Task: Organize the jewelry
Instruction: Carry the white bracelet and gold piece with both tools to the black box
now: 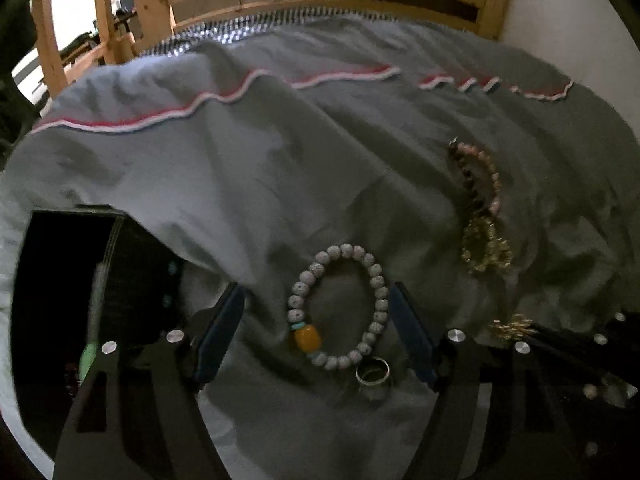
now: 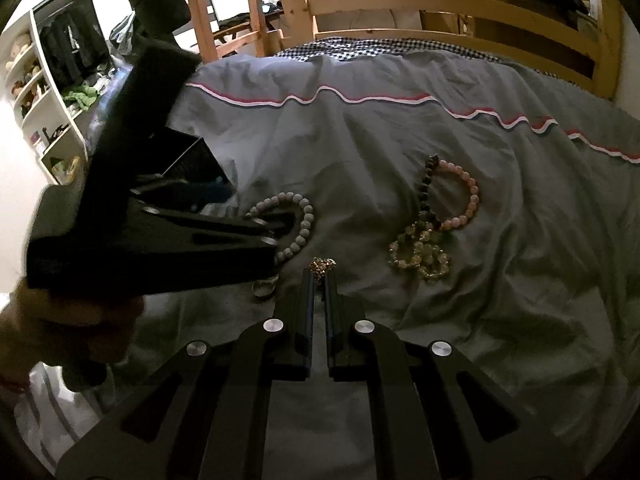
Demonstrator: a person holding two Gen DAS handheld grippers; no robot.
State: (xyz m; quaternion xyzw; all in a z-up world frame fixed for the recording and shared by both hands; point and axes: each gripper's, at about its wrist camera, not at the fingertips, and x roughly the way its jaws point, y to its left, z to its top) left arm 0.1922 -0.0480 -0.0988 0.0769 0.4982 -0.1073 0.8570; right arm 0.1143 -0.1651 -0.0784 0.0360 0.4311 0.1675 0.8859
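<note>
A grey bead bracelet with an amber bead lies on the grey bedcover between the open fingers of my left gripper. A silver ring lies just below it. A black jewelry box stands open at the left. My right gripper is shut on a small gold piece, which also shows in the left wrist view. A pink bead bracelet, a dark bead bracelet and a yellow-green bead bracelet lie to the right. The left gripper covers part of the grey bracelet.
The grey bedcover with a red and white trim is wrinkled. A wooden bed frame stands at the far end. White shelves stand beyond the bed's left edge.
</note>
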